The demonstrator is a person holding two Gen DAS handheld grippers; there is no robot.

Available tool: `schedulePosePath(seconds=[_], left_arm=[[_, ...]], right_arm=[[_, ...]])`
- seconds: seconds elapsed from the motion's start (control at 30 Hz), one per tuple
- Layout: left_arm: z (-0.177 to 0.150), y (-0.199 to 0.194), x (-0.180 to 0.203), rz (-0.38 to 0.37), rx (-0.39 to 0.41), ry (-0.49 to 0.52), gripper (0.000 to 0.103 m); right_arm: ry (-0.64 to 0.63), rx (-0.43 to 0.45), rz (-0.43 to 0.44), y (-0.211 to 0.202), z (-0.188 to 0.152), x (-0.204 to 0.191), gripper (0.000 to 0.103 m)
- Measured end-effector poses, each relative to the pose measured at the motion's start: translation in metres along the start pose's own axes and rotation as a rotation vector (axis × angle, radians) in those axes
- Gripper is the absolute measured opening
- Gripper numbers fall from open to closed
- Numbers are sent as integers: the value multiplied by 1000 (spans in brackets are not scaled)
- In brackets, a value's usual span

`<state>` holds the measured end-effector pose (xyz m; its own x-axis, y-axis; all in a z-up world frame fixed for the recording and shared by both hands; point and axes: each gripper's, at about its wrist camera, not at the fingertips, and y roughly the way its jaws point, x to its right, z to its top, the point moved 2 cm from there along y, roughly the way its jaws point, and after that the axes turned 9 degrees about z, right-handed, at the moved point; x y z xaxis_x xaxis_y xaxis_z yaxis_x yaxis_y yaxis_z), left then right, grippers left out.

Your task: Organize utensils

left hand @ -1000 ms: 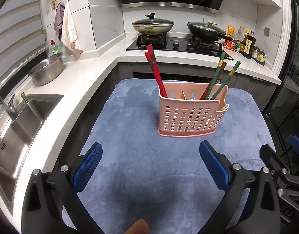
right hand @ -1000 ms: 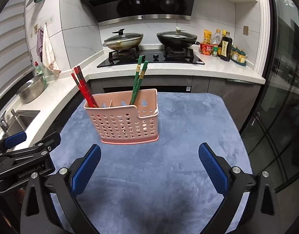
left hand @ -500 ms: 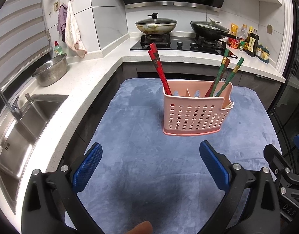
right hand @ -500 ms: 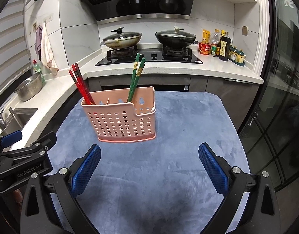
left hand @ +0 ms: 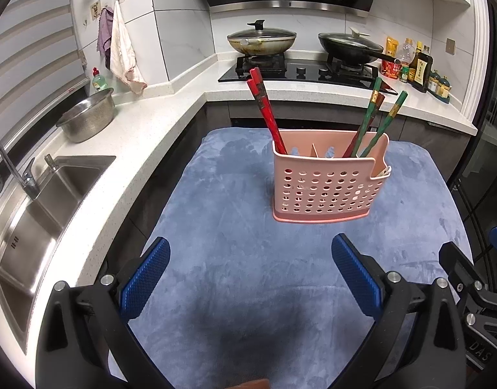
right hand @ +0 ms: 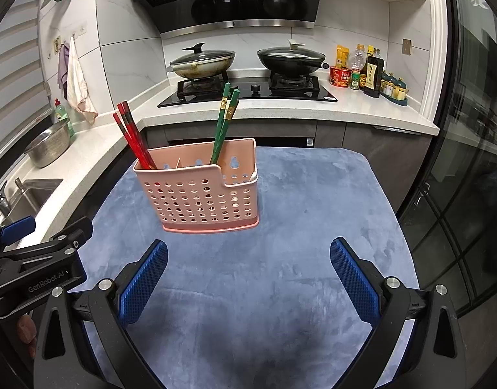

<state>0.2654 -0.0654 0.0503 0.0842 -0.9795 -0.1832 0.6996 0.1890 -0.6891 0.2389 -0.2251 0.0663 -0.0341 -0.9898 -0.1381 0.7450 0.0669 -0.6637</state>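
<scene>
Both grippers have drawn back a little from the pink caddy, which now sits further off on the blue cloth covering the bench. Red chopsticks lean out of its left compartment and green chopsticks stand in the right one. The left gripper and right gripper hover low over the cloth, each with jaws spread wide and holding nothing.
</scene>
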Motion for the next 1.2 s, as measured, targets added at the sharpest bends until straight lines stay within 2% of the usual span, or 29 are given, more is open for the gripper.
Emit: schedulePosePath(seconds=[1.2], left_arm=[[-2, 9, 1, 10, -17, 5, 95]], right_arm=[[2, -31, -10, 10, -6, 2, 96]])
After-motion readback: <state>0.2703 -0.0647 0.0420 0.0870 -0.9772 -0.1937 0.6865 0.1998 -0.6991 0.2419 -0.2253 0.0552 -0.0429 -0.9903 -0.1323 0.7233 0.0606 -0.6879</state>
